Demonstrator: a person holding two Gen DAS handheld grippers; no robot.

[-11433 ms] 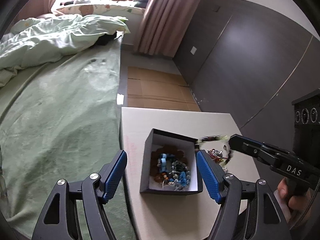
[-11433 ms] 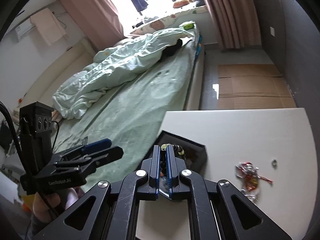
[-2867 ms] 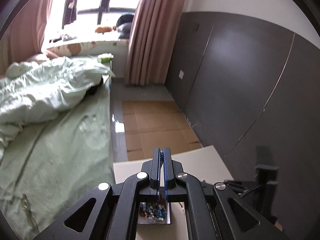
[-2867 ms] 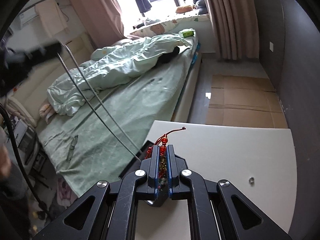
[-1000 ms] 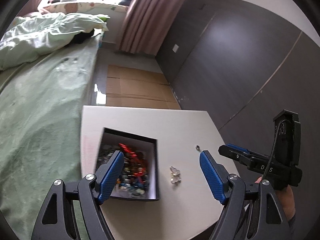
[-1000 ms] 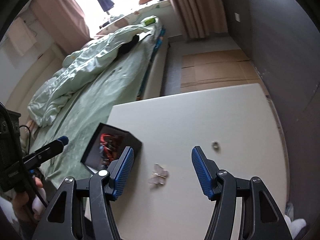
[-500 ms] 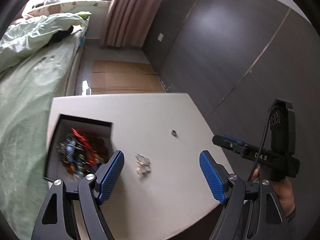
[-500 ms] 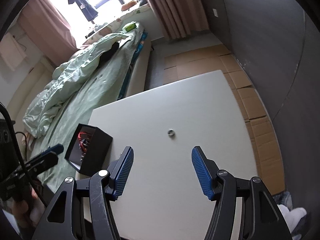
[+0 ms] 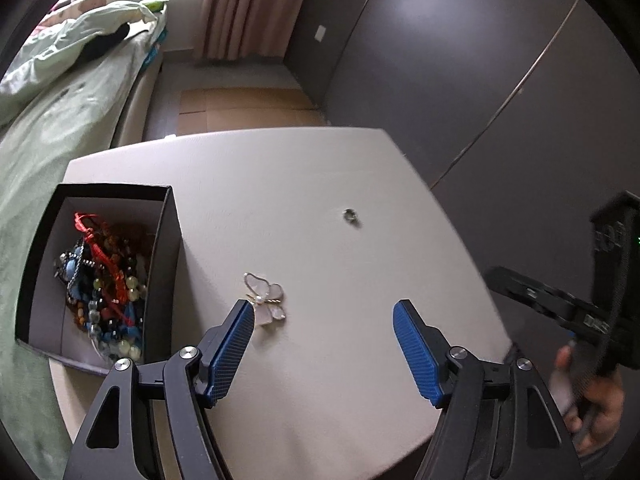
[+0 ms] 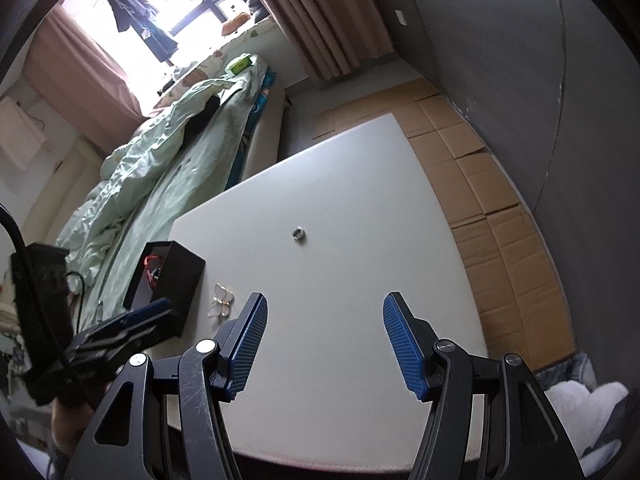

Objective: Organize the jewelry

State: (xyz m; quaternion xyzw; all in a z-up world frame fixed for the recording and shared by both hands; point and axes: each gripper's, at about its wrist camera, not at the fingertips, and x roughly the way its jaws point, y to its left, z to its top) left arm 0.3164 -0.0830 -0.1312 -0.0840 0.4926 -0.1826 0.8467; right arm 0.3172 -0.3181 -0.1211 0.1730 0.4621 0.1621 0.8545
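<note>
Brooch (image 9: 265, 299) lay flat right of the box (image 9: 170, 248); the empty left gripper (image 9: 323, 328) was closing, right gripper (image 10: 322, 334) open. Pads could slide over it or push it away.

Blown-out window (image 10: 168, 4) daylight, fisheye-warped edges, dark vignette, slight blur

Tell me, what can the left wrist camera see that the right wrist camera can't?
Only the left wrist view looks down into the black box at the pile of beads; the left gripper is closing, nothing between its jaws. Only the right wrist view shows the window and the open right gripper. Both show the white table, the butterfly brooch, the ring and the bed.
</note>
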